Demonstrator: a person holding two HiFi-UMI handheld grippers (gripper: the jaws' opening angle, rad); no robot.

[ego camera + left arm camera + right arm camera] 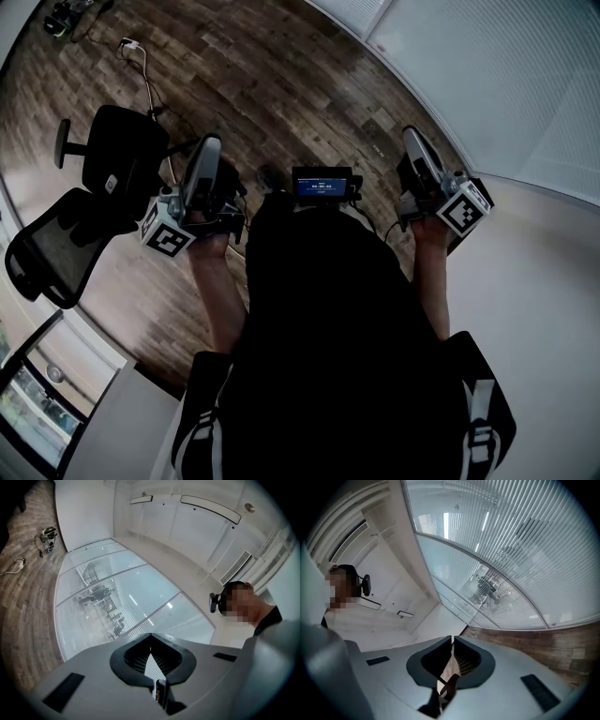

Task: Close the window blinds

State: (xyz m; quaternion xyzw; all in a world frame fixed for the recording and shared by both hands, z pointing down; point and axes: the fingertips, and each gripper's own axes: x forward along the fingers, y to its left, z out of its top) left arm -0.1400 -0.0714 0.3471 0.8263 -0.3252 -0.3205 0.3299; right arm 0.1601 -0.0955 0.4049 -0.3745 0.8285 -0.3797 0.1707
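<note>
L claw (150, 638) clenched, empty, R claw (453, 640) clenched, empty, both held out front over wood floor (272, 89), window blinds (525, 541) ahead, outside visible thru slats, office chair (117, 159) at L

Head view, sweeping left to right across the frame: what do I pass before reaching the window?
Mesh-backed chair → black office chair → left gripper → small lit screen → right gripper → window blinds.
</note>
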